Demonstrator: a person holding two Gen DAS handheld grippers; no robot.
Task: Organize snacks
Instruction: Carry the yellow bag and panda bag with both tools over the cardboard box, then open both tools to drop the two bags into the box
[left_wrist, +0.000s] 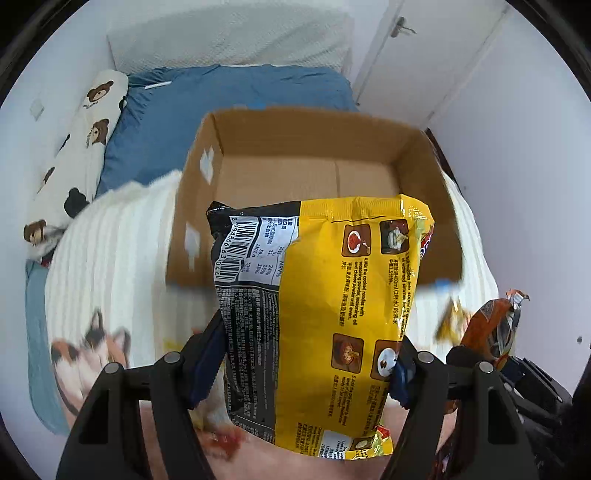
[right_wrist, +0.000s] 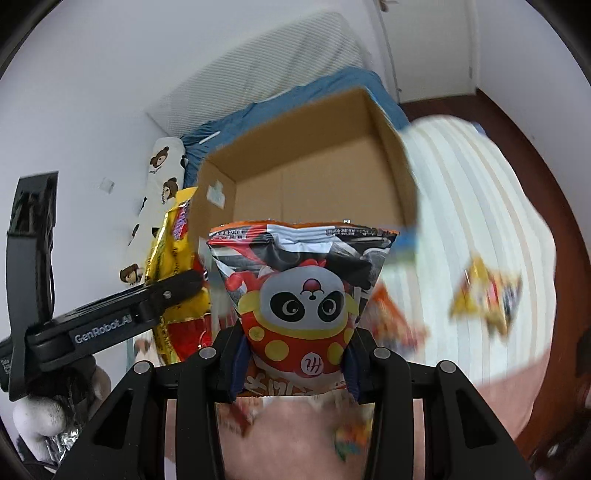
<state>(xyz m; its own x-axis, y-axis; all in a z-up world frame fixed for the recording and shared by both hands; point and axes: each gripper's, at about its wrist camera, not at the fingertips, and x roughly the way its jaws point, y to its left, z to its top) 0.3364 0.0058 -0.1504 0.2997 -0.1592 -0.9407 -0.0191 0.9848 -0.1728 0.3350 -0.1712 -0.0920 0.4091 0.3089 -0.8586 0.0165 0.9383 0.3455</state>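
My left gripper (left_wrist: 308, 363) is shut on a yellow and black noodle packet (left_wrist: 332, 295) and holds it upright in the air, in front of an open brown cardboard box (left_wrist: 303, 147) that stands on the bed. My right gripper (right_wrist: 295, 365) is shut on a snack bag with a panda print (right_wrist: 303, 295), also held up in front of the box (right_wrist: 317, 166). In the right wrist view the left gripper (right_wrist: 192, 280) with its yellow packet (right_wrist: 173, 266) shows at the left. The box looks empty inside.
A white ribbed blanket (left_wrist: 110, 258) covers the bed under the box. Loose snack packets (right_wrist: 484, 291) lie on the blanket at the right. A bear-print pillow (left_wrist: 77, 155) and a blue duvet (left_wrist: 221, 96) lie behind. A white door (left_wrist: 424, 55) is at the far right.
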